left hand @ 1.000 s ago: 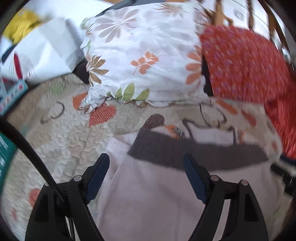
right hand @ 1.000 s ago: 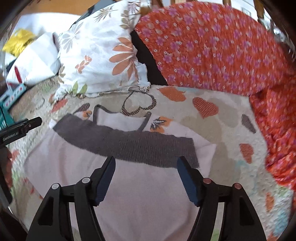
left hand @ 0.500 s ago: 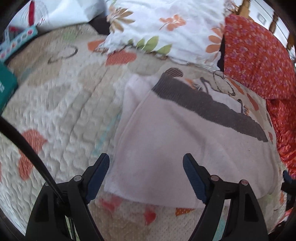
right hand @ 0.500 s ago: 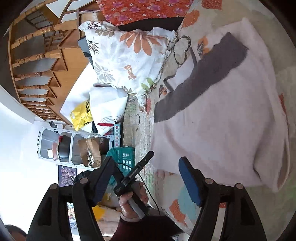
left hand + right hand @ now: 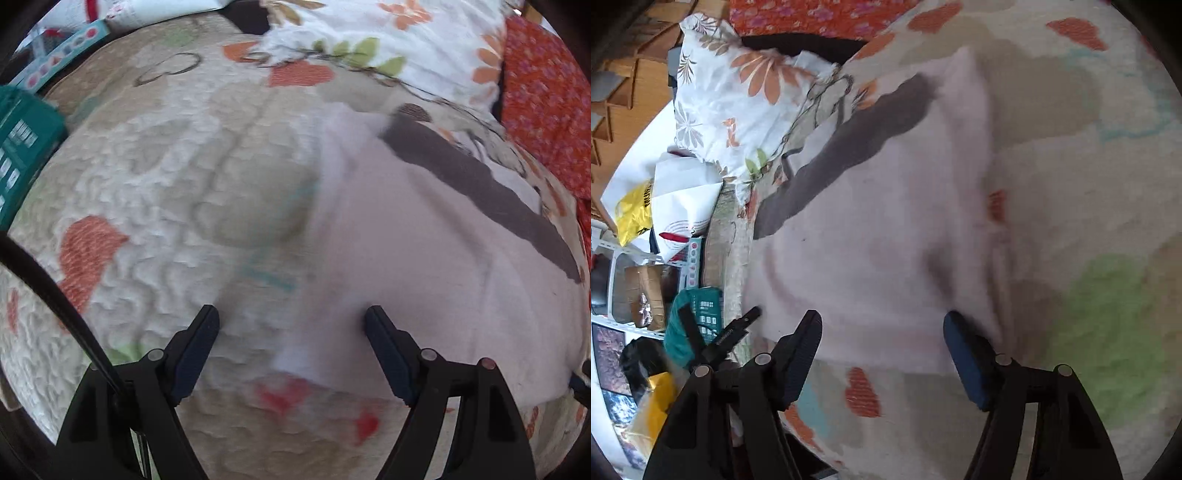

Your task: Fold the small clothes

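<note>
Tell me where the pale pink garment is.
The pale pink garment lies flat on the heart-print quilt, right of centre in the left wrist view, its dark band toward the floral pillow.

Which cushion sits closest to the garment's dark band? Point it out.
The white cushion with orange flowers and green leaves; it lies just beyond the dark band of the pale garment. The orange-red floral cushion sits off to the side.

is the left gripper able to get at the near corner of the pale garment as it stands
Probably yes. The left gripper is open, and the pale garment has its near corner lying flat on the quilt between the fingers, nothing covering it.
</note>
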`<state>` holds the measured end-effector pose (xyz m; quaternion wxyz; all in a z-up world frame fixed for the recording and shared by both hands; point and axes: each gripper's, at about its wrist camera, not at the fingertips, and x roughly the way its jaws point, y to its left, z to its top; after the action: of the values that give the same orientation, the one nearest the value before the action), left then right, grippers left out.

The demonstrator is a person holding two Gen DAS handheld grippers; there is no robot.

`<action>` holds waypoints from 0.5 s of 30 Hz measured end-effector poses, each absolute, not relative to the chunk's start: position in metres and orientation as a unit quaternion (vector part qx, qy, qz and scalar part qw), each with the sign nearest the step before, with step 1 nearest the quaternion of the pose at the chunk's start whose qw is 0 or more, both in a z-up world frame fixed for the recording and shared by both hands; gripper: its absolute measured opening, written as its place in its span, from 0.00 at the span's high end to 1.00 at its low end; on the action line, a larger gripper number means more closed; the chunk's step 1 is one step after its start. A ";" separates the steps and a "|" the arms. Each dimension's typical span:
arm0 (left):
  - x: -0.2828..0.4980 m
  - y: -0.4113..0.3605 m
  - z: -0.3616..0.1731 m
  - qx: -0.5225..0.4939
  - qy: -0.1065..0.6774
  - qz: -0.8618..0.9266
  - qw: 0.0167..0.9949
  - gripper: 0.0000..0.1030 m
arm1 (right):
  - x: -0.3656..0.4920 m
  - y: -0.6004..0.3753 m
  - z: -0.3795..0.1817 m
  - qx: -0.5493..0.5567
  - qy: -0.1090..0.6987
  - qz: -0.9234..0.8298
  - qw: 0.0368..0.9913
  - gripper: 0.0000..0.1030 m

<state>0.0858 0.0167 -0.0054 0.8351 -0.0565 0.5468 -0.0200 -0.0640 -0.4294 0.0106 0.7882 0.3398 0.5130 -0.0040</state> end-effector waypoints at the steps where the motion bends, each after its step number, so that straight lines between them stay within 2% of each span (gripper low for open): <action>1: 0.087 0.022 -0.006 -0.069 0.550 -0.019 0.832 0.22 | -0.068 -0.433 0.013 0.323 0.514 -0.025 0.794 0.28; 4: 0.091 0.040 -0.002 -0.108 0.550 -0.012 0.828 0.22 | -0.082 -0.454 0.010 0.321 0.518 -0.073 0.789 0.27; 6: 0.092 0.052 0.004 -0.144 0.551 -0.008 0.822 0.22 | -0.093 -0.471 0.015 0.357 0.490 -0.072 0.792 0.27; 10: 0.088 0.069 0.020 -0.225 0.536 -0.016 0.813 0.22 | -0.089 -0.466 0.039 0.338 0.449 -0.058 0.825 0.27; 14: 0.074 0.066 0.033 -0.253 0.529 -0.039 0.809 0.22 | -0.074 -0.442 0.026 0.302 0.499 -0.051 0.810 0.28; 15: 0.070 0.064 0.034 -0.254 0.530 -0.047 0.807 0.22 | -0.072 -0.436 0.021 0.291 0.516 -0.054 0.804 0.32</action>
<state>0.0699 0.0640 0.0337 0.8075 -0.2545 0.5301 -0.0470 -0.0721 -0.4355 0.0206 0.8037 0.2909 0.5163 -0.0538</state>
